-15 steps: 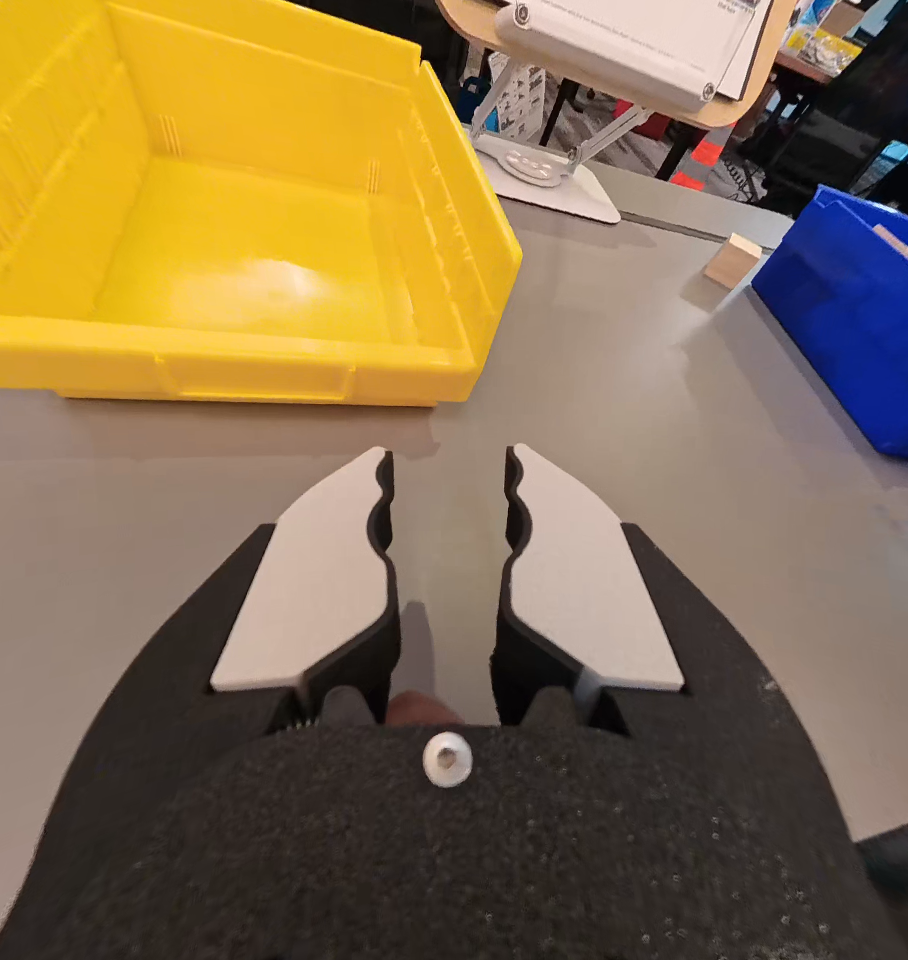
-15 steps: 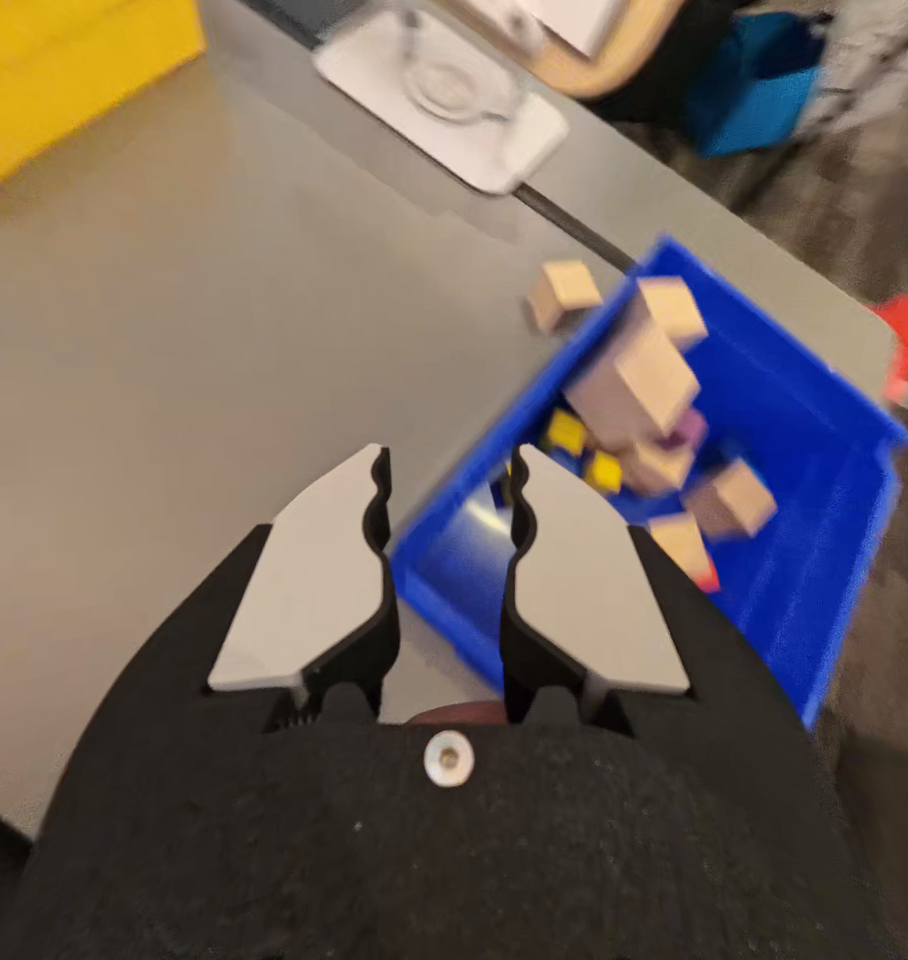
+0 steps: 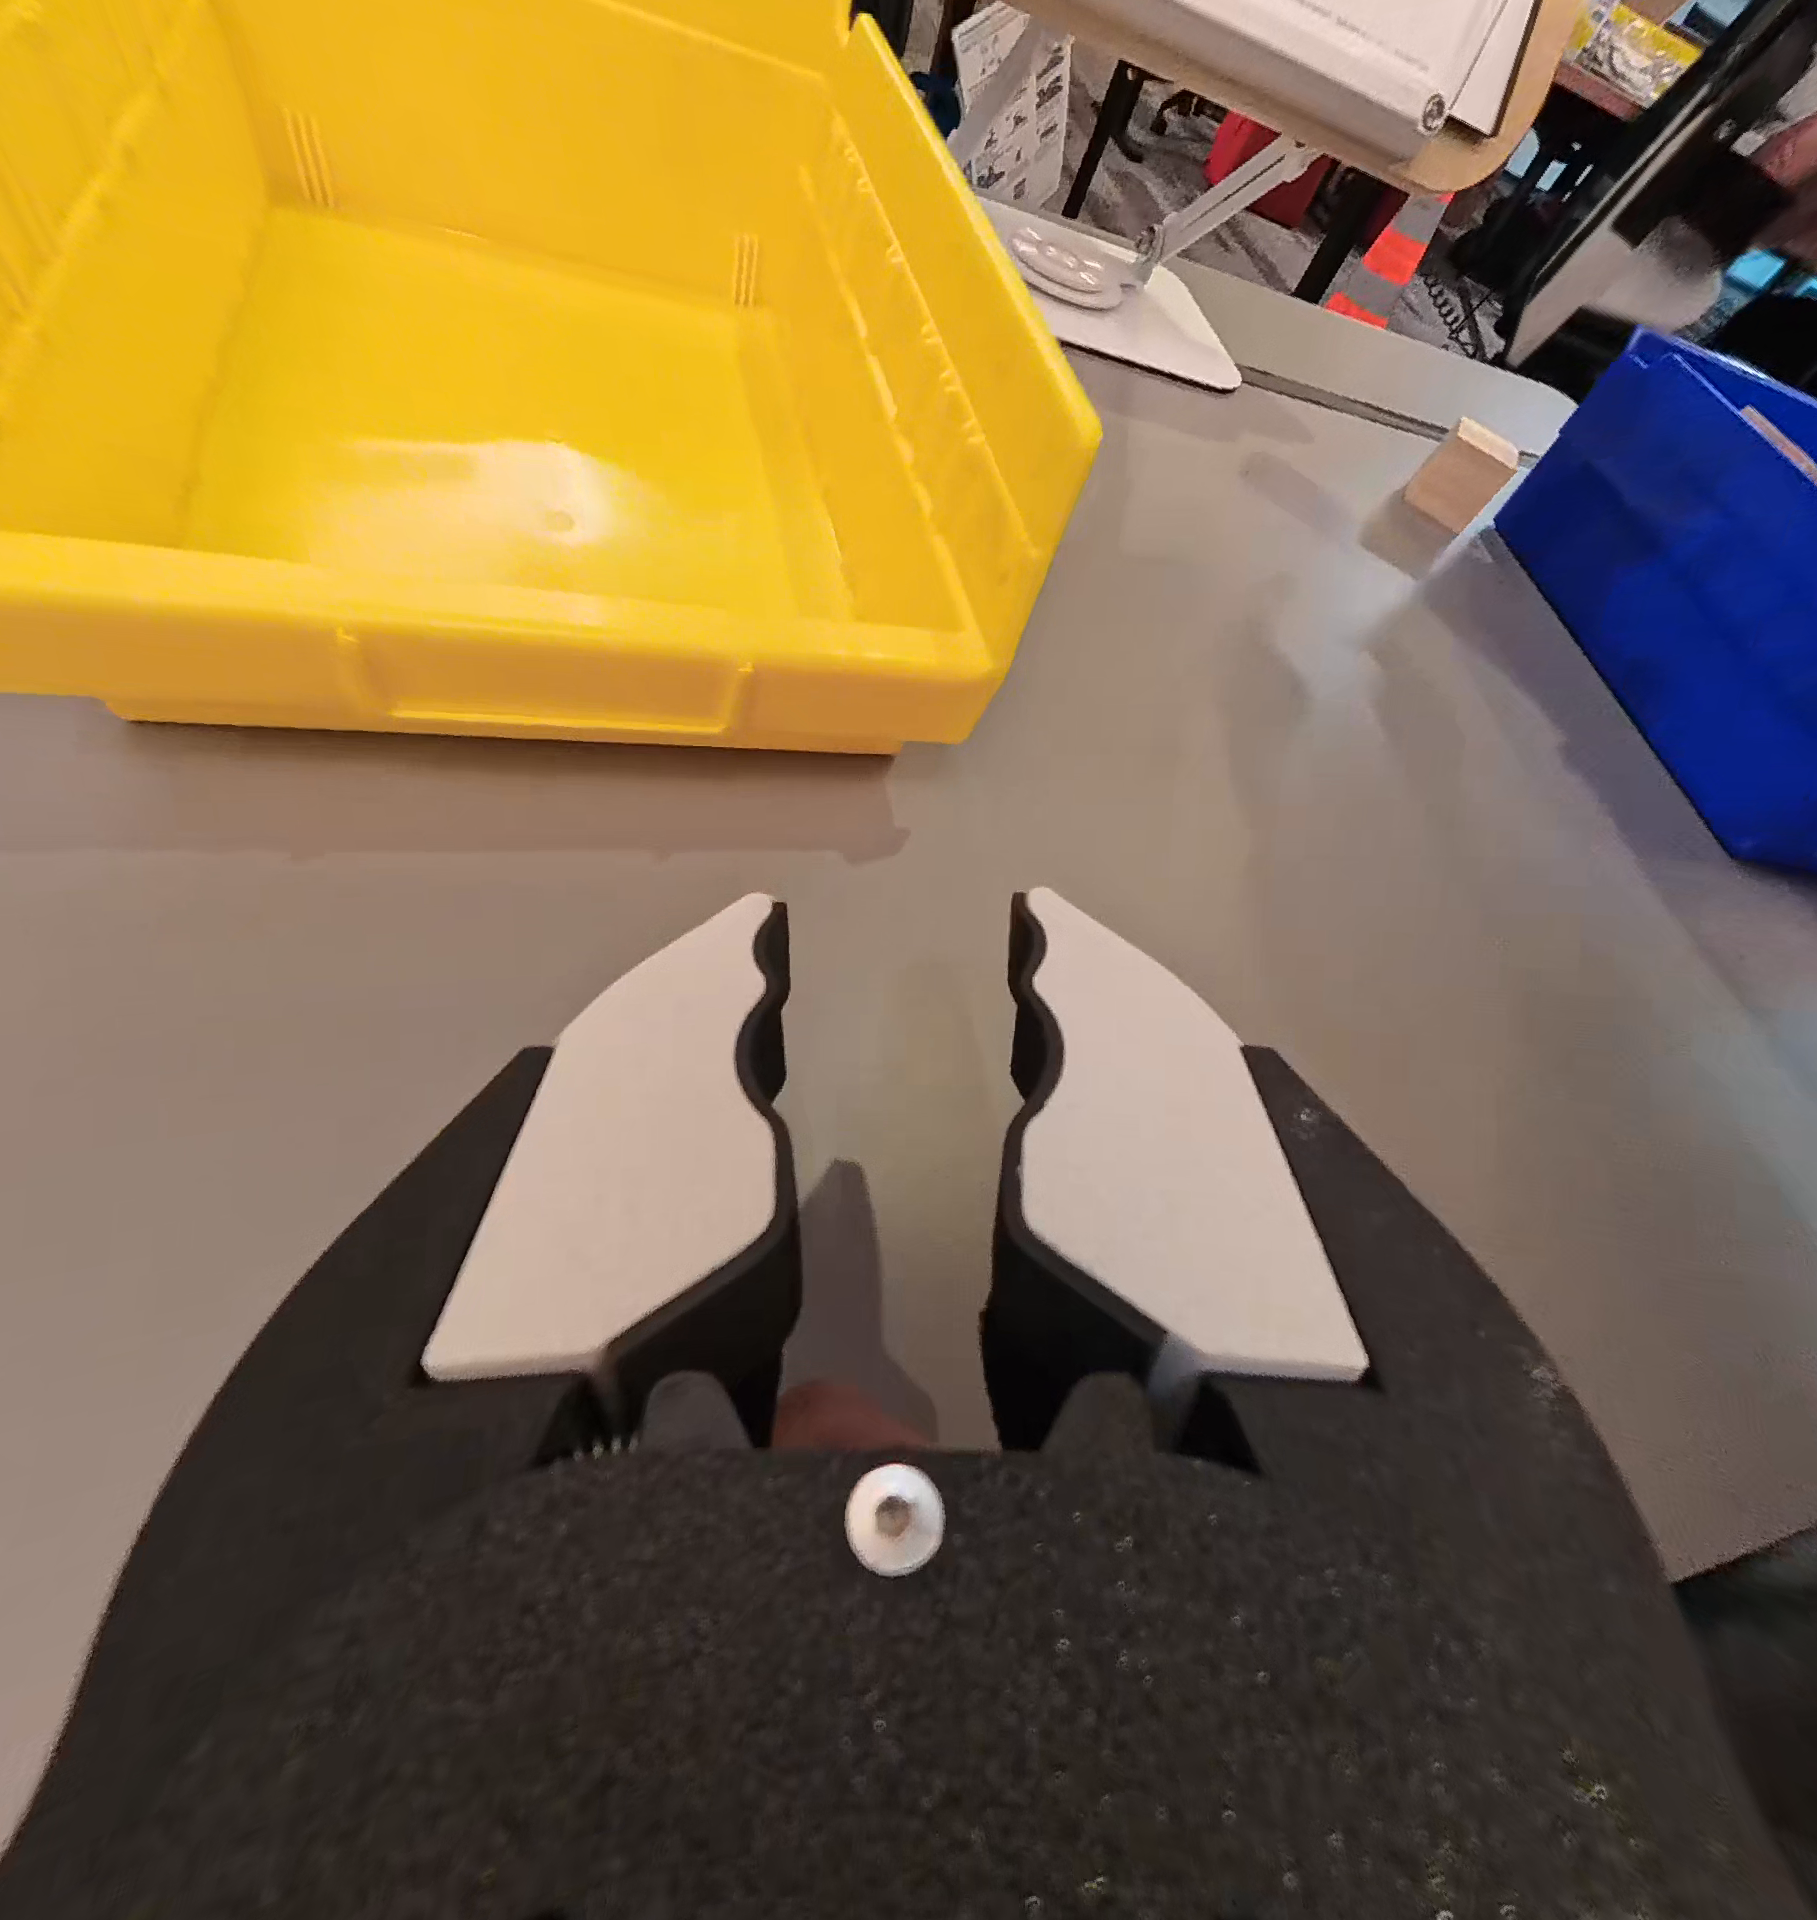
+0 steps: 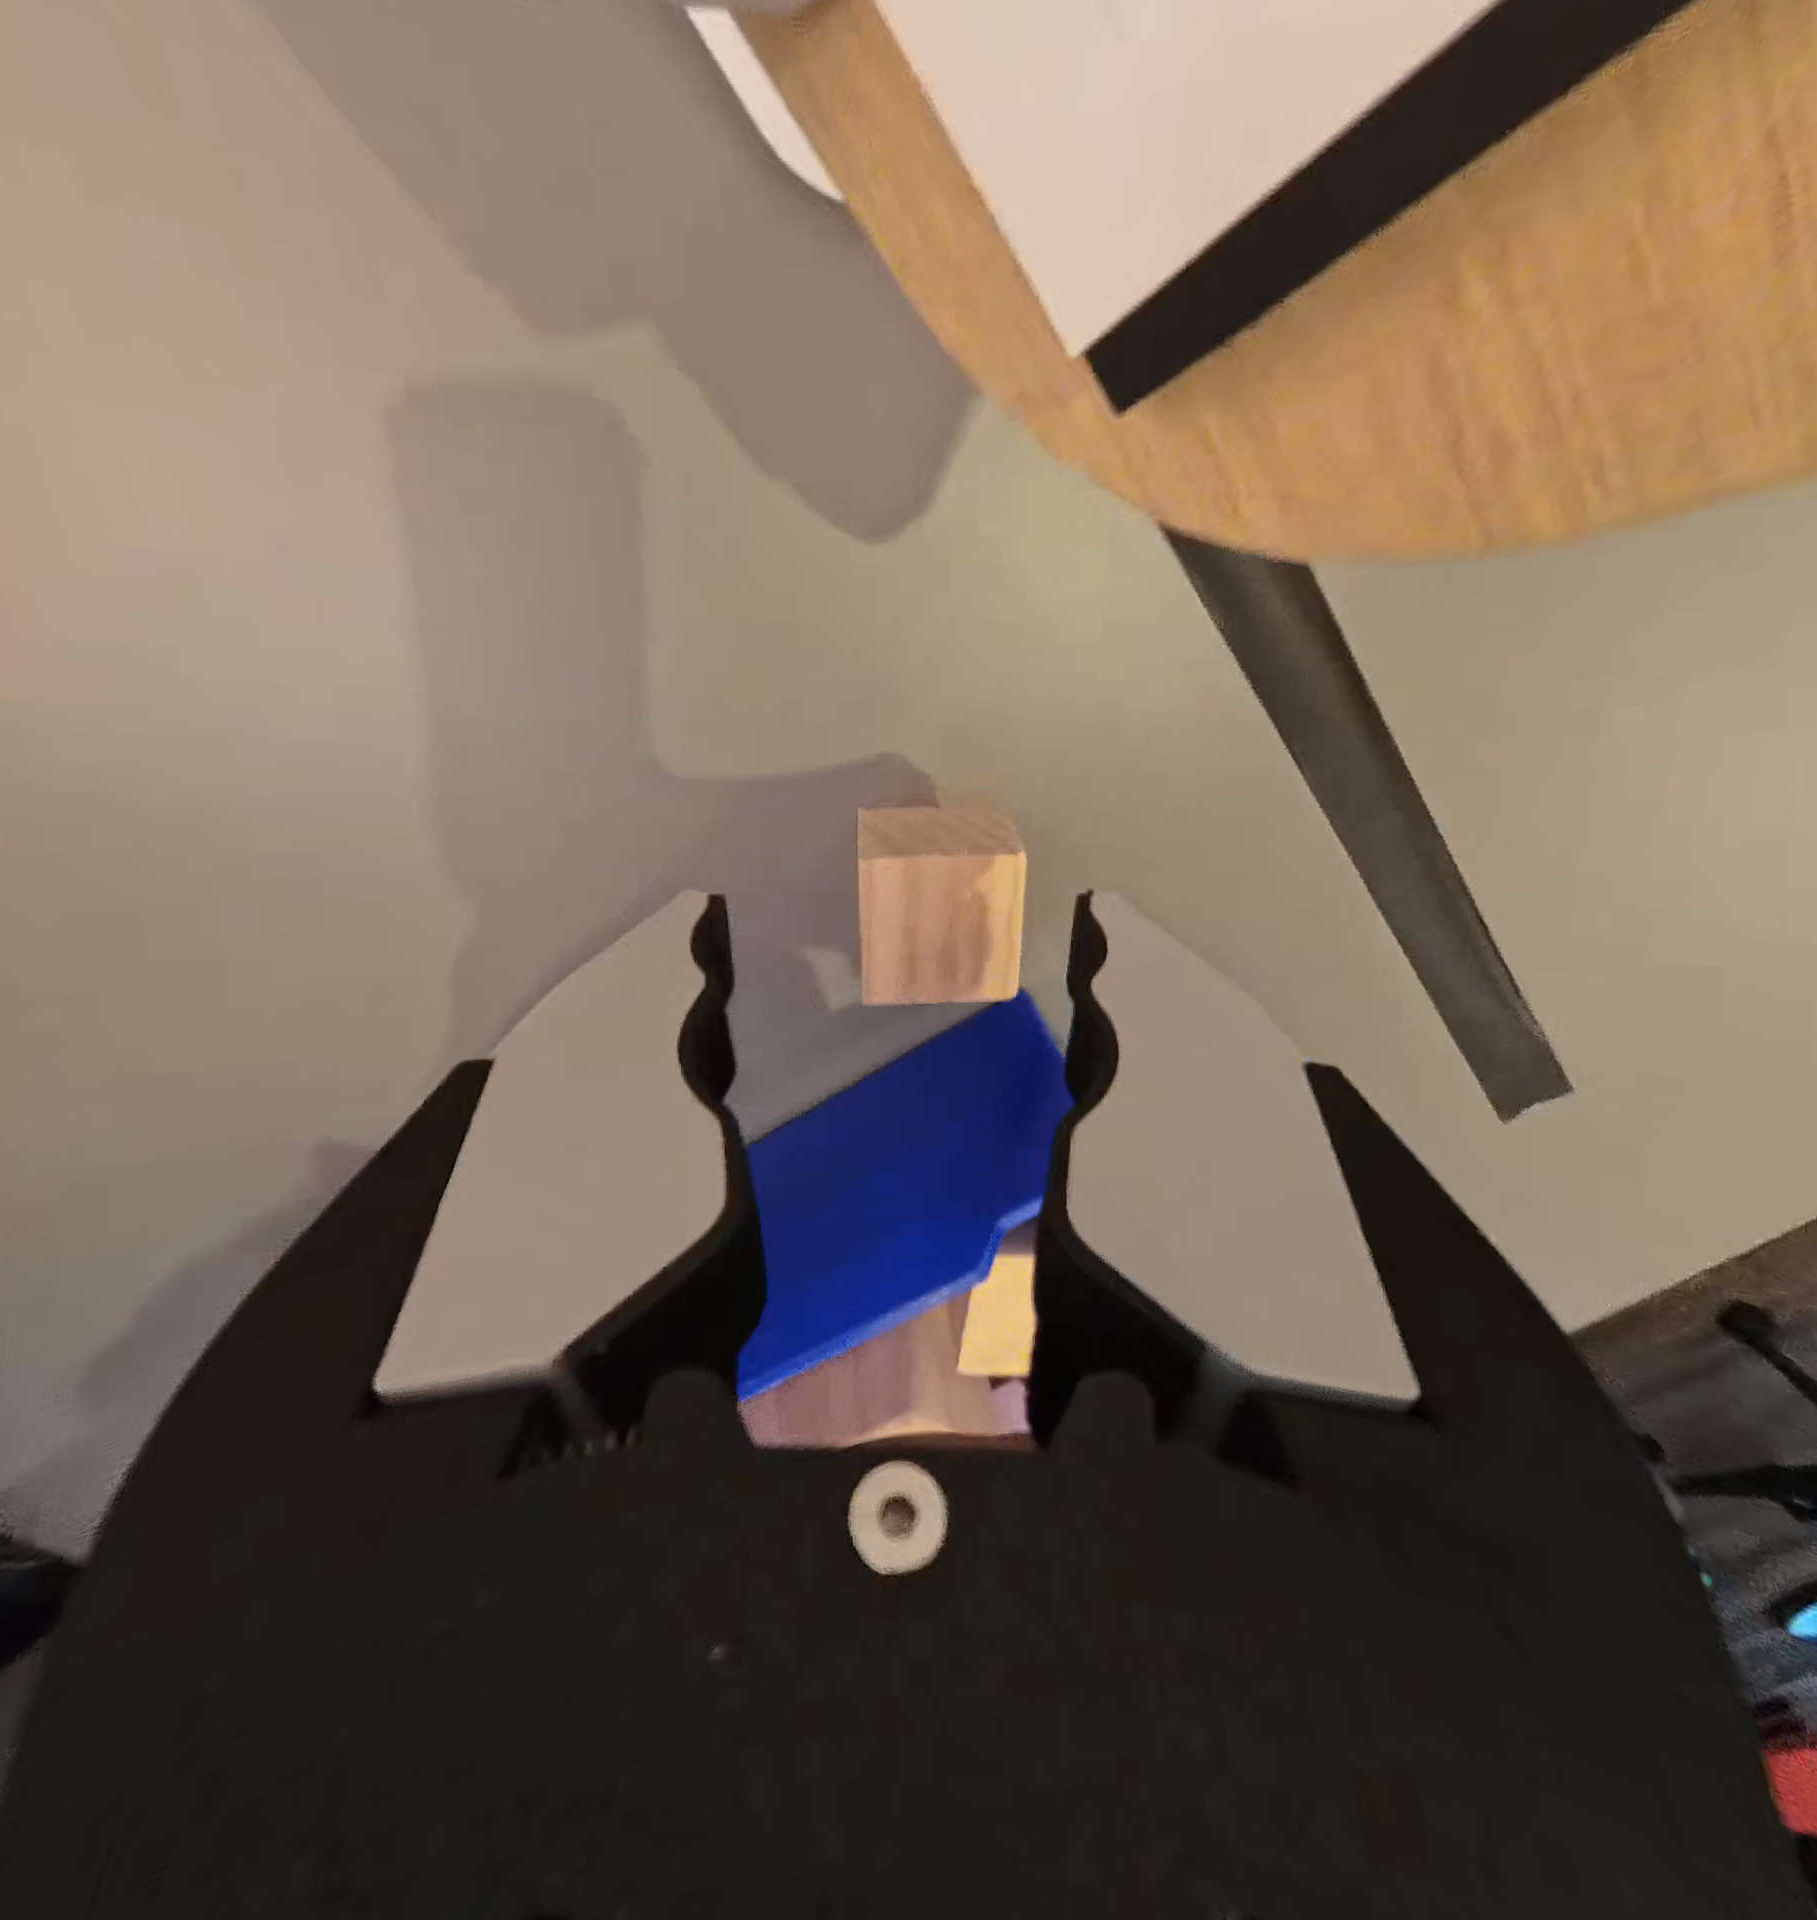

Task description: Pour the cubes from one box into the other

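Closest in on the left side, the left gripper (image 3: 896,914) is just parked low over the grey surface (image 3: 1247,831), jaws apart with nothing between them, so it's released and idle. Right past its tips sits the yellow box (image 3: 530,395), empty as far as I can see, open top facing up. Off to the right, well apart from the yellow one, is the blue box (image 3: 1714,582), and a stray wooden cube (image 3: 1460,480) sits on the surface just beside its far corner, outside both boxes. On the other side, the right gripper (image 4: 899,914) is spread open too, holding nothing, angled down over a corner of the blue box (image 4: 904,1174). A couple of cubes (image 4: 997,1330) peek out from inside, low in the gap between the fingers, and that loose cube (image 4: 940,906) shows just beyond the tips. My guess is the grab on the blue box hasn't happened yet. What worries me: the view's blurry so it's moving quick, and if the gripper closes on that corner instead of a flat wall, the box could twist or slip mid-lift and dump cubes on the surface short of the yellow box. That stray cube might also get knocked off the far edge.
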A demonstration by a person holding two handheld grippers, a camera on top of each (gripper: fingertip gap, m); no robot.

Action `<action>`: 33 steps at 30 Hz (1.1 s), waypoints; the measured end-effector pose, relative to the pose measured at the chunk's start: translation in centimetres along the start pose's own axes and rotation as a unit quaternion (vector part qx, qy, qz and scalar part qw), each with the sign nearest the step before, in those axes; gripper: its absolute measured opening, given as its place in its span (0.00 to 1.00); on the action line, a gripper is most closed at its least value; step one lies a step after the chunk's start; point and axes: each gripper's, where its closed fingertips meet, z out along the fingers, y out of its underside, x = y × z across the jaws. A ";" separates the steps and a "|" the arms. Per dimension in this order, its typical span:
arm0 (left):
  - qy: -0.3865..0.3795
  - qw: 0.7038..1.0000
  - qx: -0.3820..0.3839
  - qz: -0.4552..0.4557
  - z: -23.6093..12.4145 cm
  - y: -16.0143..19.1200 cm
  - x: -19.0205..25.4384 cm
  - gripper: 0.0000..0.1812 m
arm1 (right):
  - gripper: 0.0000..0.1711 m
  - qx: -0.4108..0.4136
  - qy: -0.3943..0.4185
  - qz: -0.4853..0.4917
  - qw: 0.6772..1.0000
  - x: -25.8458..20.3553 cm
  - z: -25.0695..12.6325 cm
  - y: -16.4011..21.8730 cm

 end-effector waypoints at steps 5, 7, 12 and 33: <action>0.008 1.000 -0.009 -0.014 0.0 0.4 -0.2 0.22 | 0.34 -0.009 0.029 -0.045 0.999 0.7 0.9 0.6; 0.015 1.000 -0.009 -0.024 -0.1 0.4 -0.1 0.22 | 0.36 -0.045 0.032 -0.049 0.997 0.8 1.8 1.5; 0.014 1.000 -0.009 -0.018 -0.1 0.4 0.1 0.22 | 0.43 -0.101 0.060 -0.069 0.991 1.2 3.3 2.2; 0.016 1.000 -0.014 -0.020 -0.1 0.6 0.0 0.22 | 0.37 -0.149 0.132 -0.173 0.965 1.6 4.0 2.4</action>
